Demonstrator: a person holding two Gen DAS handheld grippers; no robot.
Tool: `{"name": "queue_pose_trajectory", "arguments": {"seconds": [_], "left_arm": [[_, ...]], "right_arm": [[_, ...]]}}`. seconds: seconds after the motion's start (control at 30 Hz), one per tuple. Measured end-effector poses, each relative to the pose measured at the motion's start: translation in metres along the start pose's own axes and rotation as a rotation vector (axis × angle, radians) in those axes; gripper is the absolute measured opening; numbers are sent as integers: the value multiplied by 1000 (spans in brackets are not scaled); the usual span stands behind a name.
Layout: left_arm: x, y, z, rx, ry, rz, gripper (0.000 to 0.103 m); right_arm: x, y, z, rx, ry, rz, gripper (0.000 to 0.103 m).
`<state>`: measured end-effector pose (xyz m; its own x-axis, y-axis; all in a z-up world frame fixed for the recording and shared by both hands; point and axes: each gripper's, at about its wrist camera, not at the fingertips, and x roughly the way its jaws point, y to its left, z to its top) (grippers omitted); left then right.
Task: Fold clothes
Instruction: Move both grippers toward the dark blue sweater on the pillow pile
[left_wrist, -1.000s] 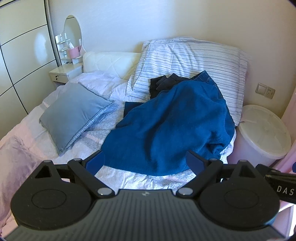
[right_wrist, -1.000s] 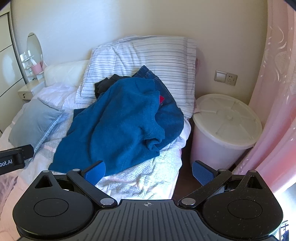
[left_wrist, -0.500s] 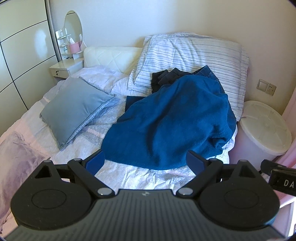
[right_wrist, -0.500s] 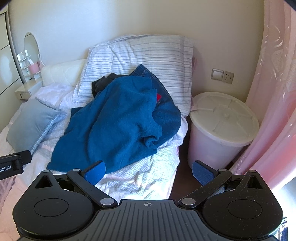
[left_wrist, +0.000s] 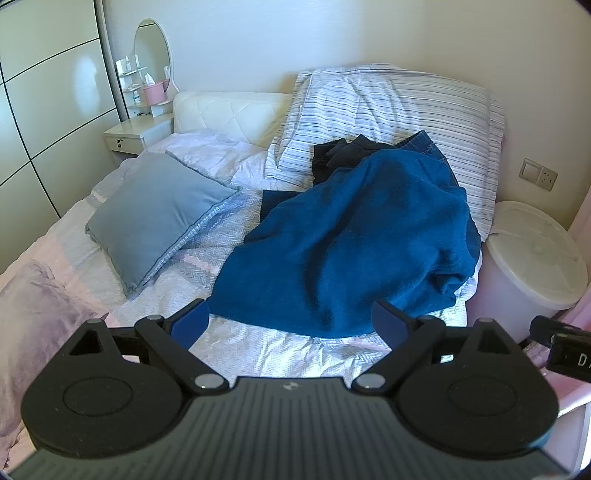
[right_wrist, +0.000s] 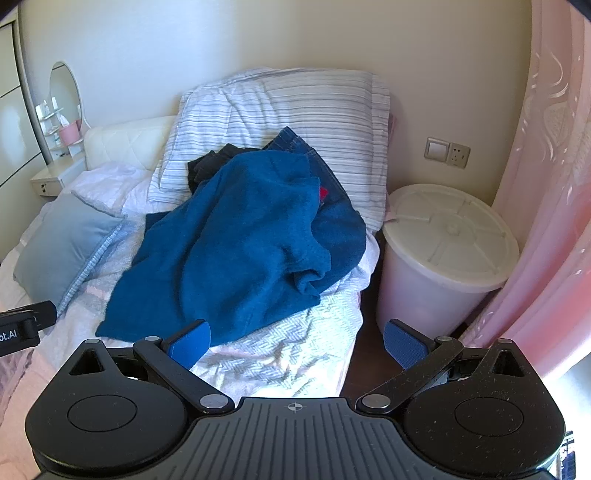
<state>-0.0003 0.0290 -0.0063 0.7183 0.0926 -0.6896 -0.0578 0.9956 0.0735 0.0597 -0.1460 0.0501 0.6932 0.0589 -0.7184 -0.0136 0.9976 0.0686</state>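
Blue fleece garment (left_wrist: 354, 243) lies heaped at the bed's (left_wrist: 280, 350) head-end right corner — both claws, left claw (left_wrist: 290, 321) and right claw (right_wrist: 297, 341), gape wide, empty.

Daylight floods in from the right, glowing through the pink curtain (right_wrist: 546, 221) and blowing out to white at its lower edge. The cream wall (left_wrist: 332, 33) is evenly lit and both views are sharp. Soft shadows pool in the blue garment's (left_wrist: 351, 251) folds. A bright sheen streaks the wardrobe doors (left_wrist: 48, 110). Fisheye bending curves those doors, with dark vignetting in the corners.
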Motion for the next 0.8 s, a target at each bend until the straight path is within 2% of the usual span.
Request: {"name": "queue_pose_trajectory", "arguments": {"seconds": [0.8], "left_arm": [[0,29,7,-47,-25,-7,93]], "right_arm": [[-4,31,5,-22,-49,29,103]]}}
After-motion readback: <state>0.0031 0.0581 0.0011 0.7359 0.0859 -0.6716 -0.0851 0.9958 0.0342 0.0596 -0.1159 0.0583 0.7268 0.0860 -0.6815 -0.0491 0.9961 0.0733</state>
